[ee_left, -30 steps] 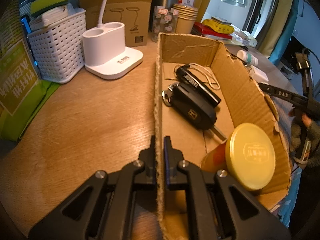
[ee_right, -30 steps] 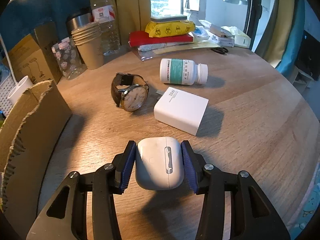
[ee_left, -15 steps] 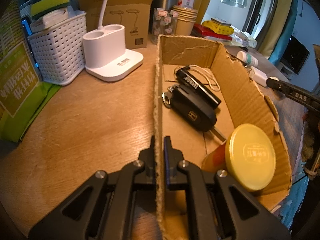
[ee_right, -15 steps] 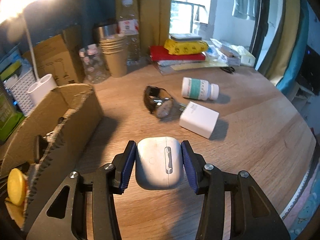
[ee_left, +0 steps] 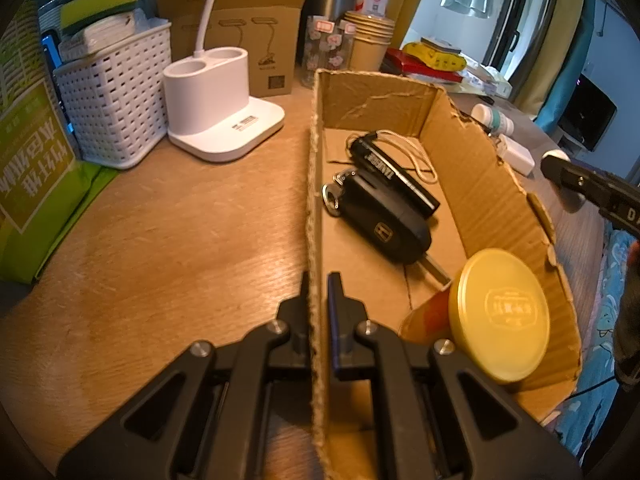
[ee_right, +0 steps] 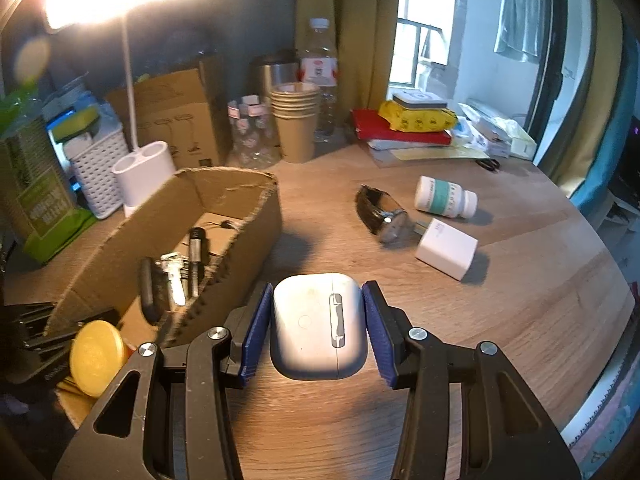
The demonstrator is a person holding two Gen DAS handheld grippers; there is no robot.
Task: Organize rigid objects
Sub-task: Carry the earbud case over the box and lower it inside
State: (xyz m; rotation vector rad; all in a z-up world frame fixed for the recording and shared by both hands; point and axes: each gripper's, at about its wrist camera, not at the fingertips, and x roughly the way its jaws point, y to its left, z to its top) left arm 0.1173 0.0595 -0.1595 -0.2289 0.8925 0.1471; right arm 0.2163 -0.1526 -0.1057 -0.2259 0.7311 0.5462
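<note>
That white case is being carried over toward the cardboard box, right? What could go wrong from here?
The smooth earbud case is held only at its sides by the right gripper, so it might slip.

The cardboard box has a raised, ragged wall that the case could catch on.

The box already holds a car key, a black stick-shaped gadget and a yellow-lidded jar; a drop could knock them. The left gripper pinches only the thin box wall, so the box might shift.

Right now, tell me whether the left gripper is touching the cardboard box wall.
Touching. The left wrist view shows the left gripper with its jaws shut on the near side wall of the cardboard box, one finger on each face.
</note>
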